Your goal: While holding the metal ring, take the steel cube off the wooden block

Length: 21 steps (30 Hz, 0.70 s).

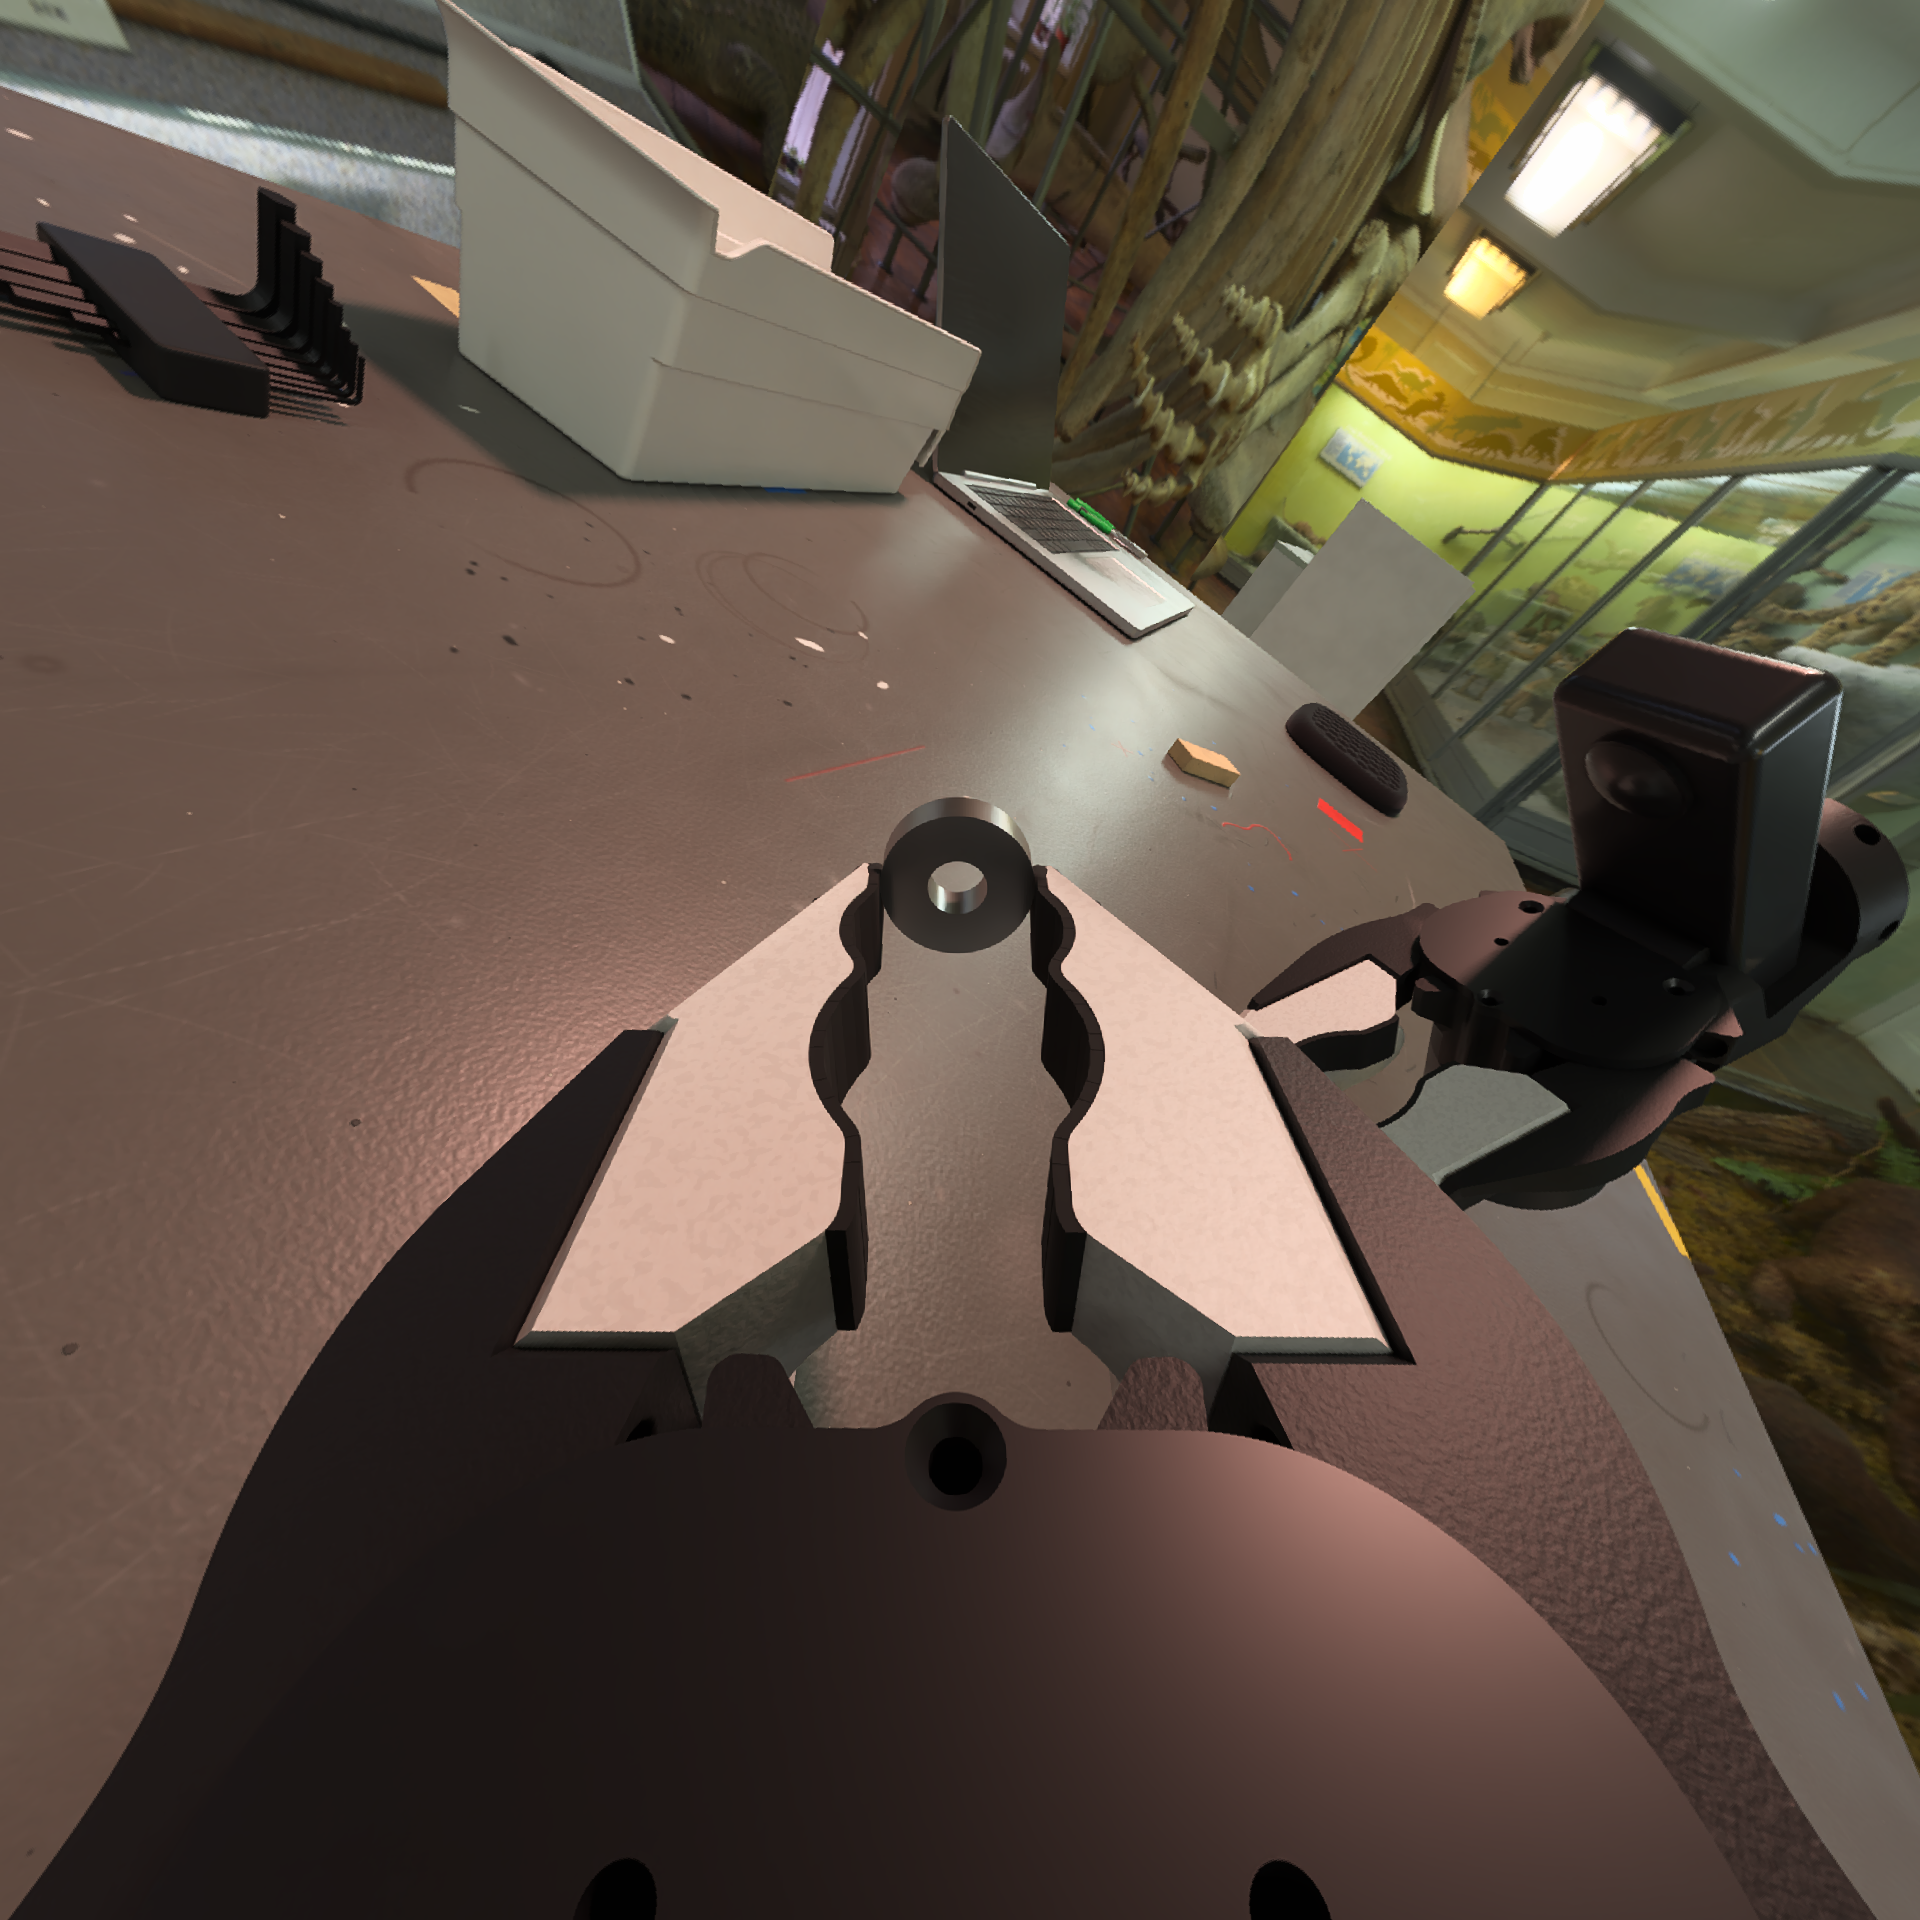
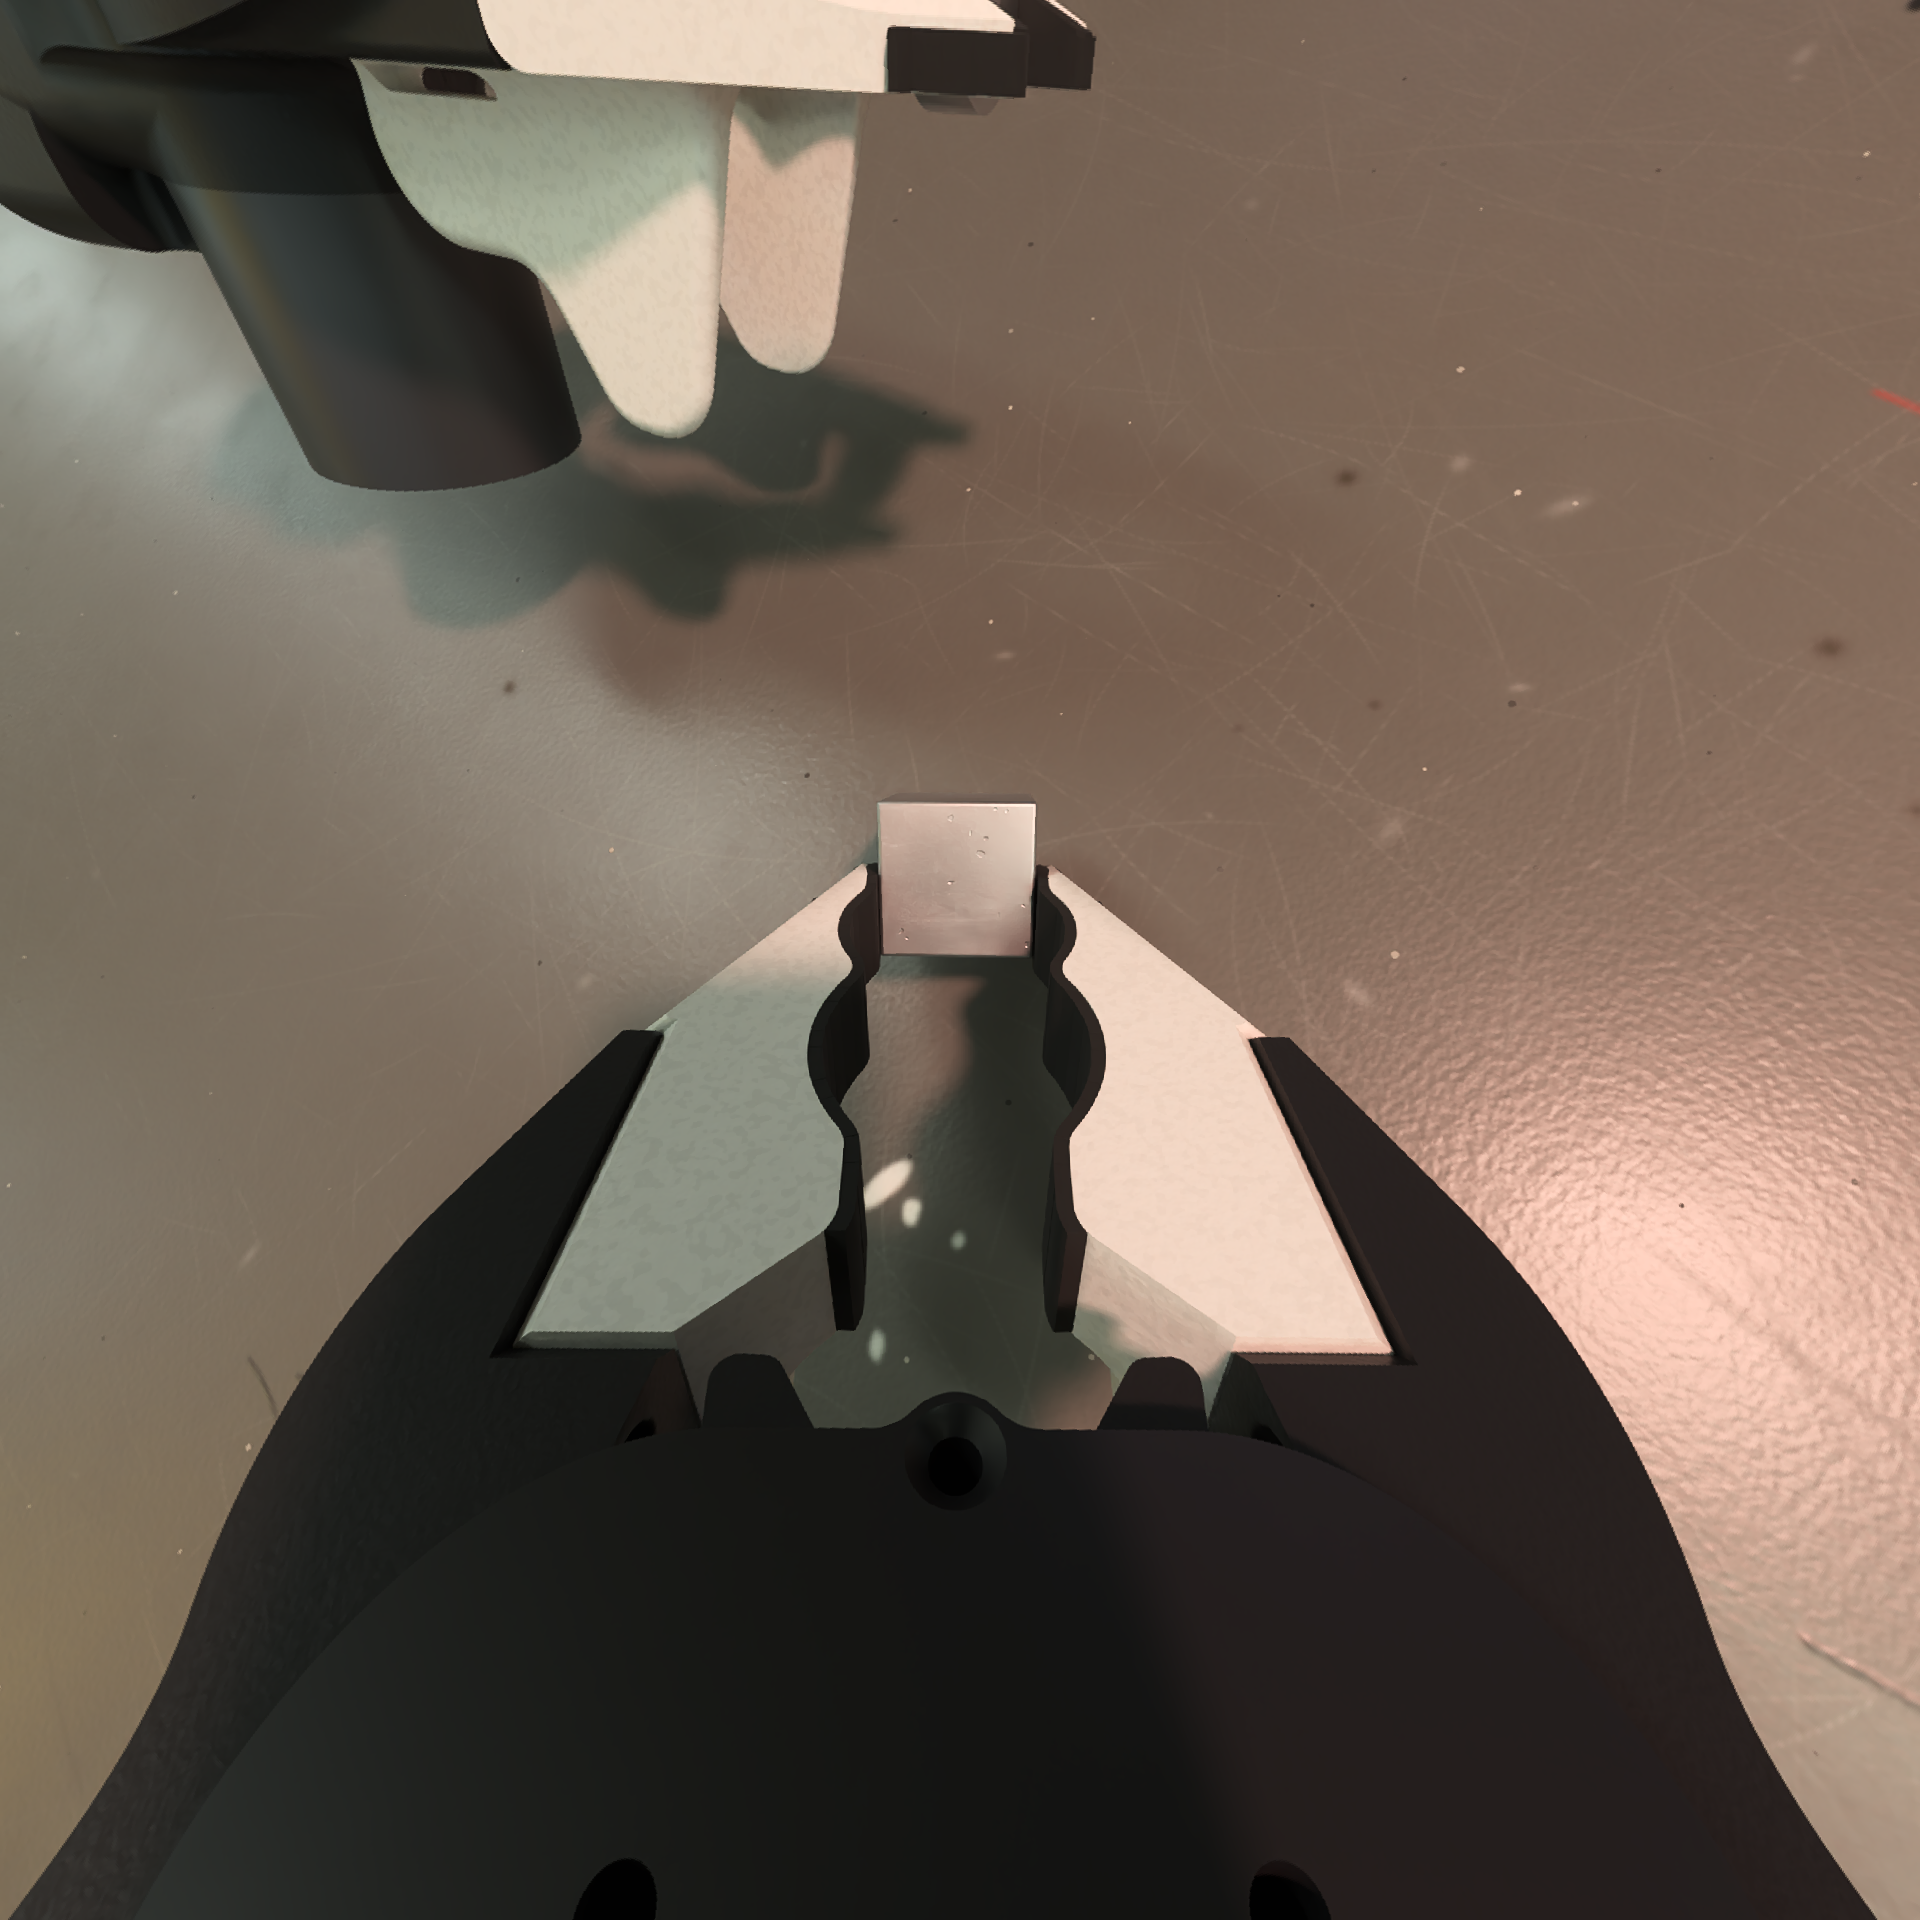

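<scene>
We see the right gripper (image 2: 956,894) clamped on the steel cube (image 2: 957,876), both fingertips against its side faces, cube square to the camera. Below it is the scratched, speckled grey-brown table (image 2: 1455,727); whether the cube touches it, we can't tell. The left gripper (image 2: 997,52) sits top left, casting a shadow on the table.

Hex key set (image 1: 156,312) cut off at left edge, left gripper (image 2: 992,62) cropped by top edge
</scene>
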### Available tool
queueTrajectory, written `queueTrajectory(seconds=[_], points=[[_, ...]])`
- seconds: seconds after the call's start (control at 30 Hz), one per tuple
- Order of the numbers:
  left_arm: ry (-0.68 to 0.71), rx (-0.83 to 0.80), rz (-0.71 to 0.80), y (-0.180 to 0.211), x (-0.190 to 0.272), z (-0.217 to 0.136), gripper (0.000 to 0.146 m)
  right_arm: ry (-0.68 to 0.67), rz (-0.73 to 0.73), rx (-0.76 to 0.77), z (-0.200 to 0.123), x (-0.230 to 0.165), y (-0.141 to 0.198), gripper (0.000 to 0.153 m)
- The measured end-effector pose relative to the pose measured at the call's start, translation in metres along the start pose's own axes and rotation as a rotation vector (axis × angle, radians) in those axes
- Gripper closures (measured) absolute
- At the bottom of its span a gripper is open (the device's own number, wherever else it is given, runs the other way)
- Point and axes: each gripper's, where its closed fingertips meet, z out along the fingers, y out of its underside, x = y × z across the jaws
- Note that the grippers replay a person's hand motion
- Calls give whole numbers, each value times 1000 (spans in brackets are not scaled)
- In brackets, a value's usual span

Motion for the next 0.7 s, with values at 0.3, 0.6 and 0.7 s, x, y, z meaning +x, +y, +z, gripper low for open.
queueTrajectory(seconds=[0.3,0.6,0.7], points=[[-3,-3,-2,0,-1,0,118,-7,6,9,-1,0,-1,124],[-17,-8,-6,1,-3,2,118,-33,18,59,-6,-1,-6,124],[-27,-15,-2,1,-4,2,118,-55,30,87,-9,-2,-9,124]])
